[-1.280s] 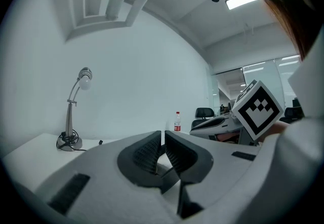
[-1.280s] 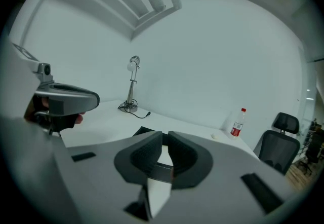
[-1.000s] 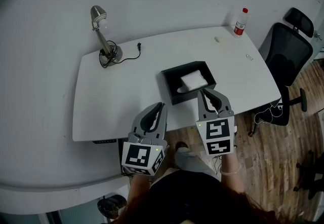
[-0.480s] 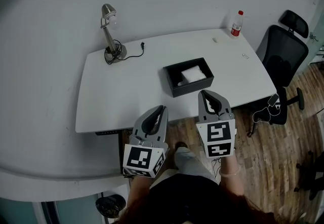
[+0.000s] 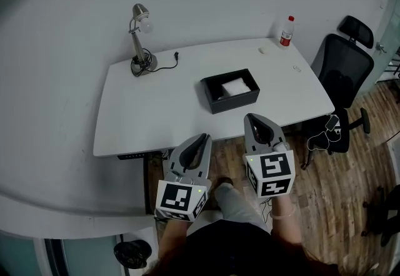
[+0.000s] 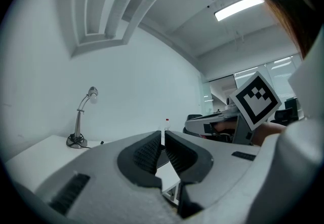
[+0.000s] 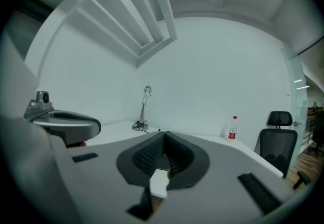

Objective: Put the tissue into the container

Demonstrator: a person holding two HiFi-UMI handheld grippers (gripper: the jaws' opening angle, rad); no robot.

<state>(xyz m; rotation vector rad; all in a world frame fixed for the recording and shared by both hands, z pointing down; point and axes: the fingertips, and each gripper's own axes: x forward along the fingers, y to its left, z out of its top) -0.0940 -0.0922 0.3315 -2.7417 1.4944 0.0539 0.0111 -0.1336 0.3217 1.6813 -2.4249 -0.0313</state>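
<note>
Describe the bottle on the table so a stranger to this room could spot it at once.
Find the white table and go to its far corner beside the black office chair. A bottle stands upright there. Its red cap and red label set it apart from the grey lamp and black box.
</note>
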